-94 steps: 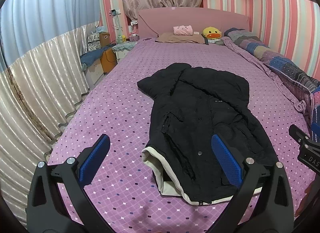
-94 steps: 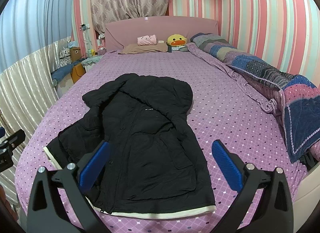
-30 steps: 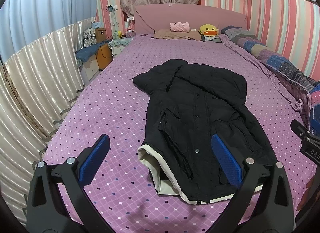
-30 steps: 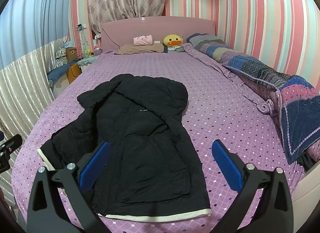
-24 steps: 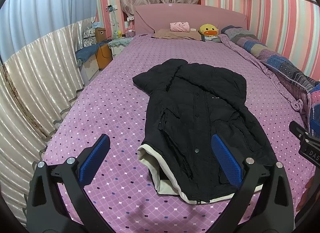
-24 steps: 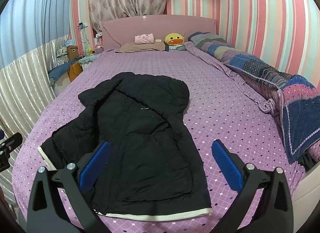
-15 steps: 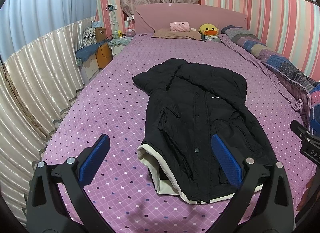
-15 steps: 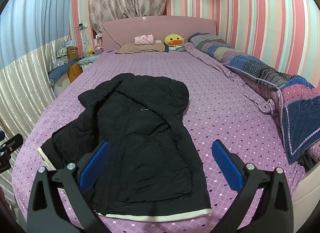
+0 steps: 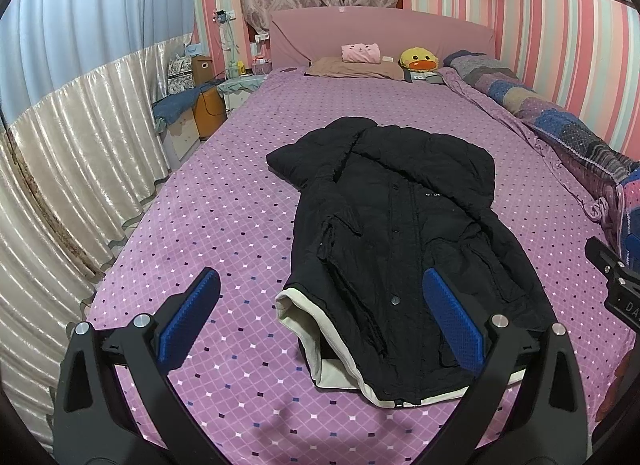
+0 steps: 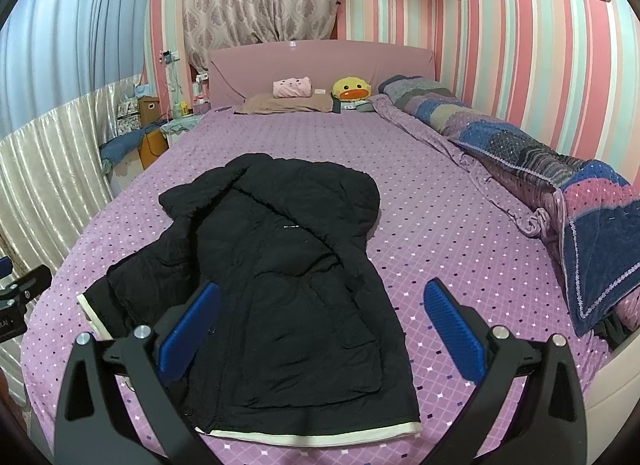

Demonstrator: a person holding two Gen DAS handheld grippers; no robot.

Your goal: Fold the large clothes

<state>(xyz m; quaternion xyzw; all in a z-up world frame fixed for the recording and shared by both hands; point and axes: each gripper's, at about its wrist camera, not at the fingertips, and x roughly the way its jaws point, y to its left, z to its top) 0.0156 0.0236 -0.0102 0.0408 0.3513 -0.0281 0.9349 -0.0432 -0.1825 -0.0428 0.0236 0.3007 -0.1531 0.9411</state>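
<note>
A black coat (image 9: 404, 225) lay flat on the bed (image 9: 224, 201); both claws, left (image 9: 320, 317) and right (image 10: 320, 325), hung apart above it, empty.

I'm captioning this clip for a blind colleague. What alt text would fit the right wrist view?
A black hooded coat with a cream hem lies spread on a purple patterned bed, unfolded, hood toward the headboard. The open right gripper hovers above the hem, holding nothing. A patchwork quilt is bunched along the striped wall.

left gripper (image 9: 322, 323) jaws spread wide, right gripper (image 10: 322, 325) likewise, both empty
</note>
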